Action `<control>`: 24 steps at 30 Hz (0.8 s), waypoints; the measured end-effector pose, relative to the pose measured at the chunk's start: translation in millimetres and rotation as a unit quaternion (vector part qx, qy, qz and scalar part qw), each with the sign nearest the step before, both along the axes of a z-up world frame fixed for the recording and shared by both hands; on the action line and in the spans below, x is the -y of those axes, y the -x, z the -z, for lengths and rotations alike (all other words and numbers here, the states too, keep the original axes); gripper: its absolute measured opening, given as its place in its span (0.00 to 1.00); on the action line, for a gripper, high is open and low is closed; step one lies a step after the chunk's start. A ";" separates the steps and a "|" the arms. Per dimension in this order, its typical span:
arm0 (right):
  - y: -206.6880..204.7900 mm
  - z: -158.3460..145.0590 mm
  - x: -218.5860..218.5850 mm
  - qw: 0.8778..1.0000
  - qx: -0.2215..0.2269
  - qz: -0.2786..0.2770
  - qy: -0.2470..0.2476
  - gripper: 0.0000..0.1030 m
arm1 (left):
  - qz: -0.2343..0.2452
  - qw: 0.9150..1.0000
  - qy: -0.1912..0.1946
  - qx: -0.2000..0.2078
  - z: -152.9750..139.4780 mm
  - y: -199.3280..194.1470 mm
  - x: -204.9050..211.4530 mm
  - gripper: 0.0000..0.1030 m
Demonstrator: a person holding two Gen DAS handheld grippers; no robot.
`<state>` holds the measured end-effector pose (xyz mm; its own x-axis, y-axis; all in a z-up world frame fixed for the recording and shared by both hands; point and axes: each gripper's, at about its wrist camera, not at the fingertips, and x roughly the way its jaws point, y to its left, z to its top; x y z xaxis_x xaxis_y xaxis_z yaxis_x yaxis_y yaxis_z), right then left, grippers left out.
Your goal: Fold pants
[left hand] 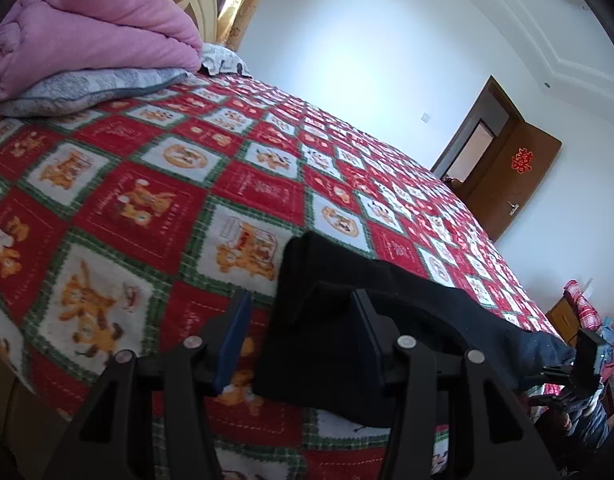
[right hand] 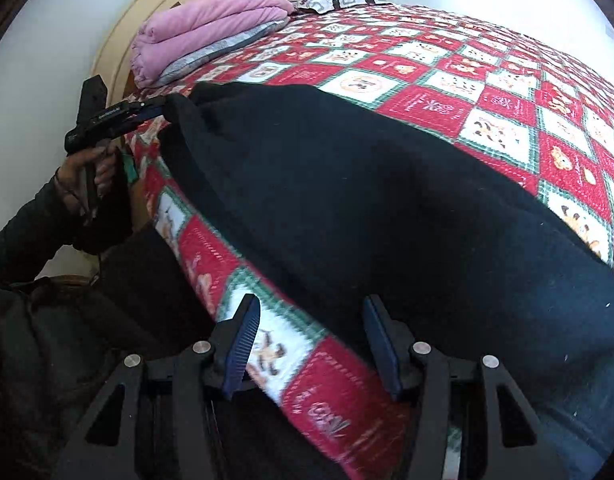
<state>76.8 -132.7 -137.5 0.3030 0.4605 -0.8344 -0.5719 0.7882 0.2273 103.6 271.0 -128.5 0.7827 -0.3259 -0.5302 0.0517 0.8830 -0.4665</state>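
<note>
Black fleece-like pants (right hand: pixel 387 208) lie stretched along the near edge of a quilted bedspread (left hand: pixel 155 200) patterned in red and white squares with green borders and orange cartoon animals. In the right wrist view the dark cloth runs from the lower right corner up toward the far left, where one end of it bunches into a raised fold.

At that raised end the left gripper (left hand: pixel 303 320), a black two-finger tool with blue ribbed pads, has its fingers spread wide. From its own camera the pants' end sits between them, draped against the right-hand pad (left hand: pixel 367 340), while the left-hand pad stands clear of the cloth over the bedspread. Whether the cloth is truly pinned I cannot tell; the jaws are plainly apart.

The right gripper (right hand: pixel 313 340), same make, hovers over the pants' other end with its jaws also apart. The edge of the dark cloth passes just beside its right-hand finger, and bare bedspread shows between the two pads. Nothing is clamped.

Beyond the pants, toward the cream wooden headboard (right hand: pixel 119 32), a folded pink comforter (right hand: pixel 203 28) rests on a grey patterned pillow (right hand: pixel 223 54). Past the bedspread's far side, the left wrist view shows a brown wooden door (left hand: pixel 511 184) standing ajar, with a red paper cutout on it.
</note>
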 end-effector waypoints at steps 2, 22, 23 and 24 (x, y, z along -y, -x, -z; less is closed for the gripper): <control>5.5 -2.6 -1.8 1.000 0.003 0.003 -0.016 0.53 | -0.003 1.000 0.001 -0.004 0.6 1.4 -2.2 0.51; 13.0 2.1 -28.7 0.998 0.018 0.024 -0.056 0.53 | 0.024 0.990 0.117 -0.077 14.3 10.3 8.6 0.48; 12.3 1.9 -26.1 0.998 0.018 0.030 -0.061 0.53 | 0.021 0.989 0.119 -0.082 15.3 9.1 11.3 0.48; 12.3 1.5 -25.0 0.997 0.018 0.033 -0.064 0.53 | 0.021 0.989 0.118 -0.085 15.8 7.5 13.7 0.48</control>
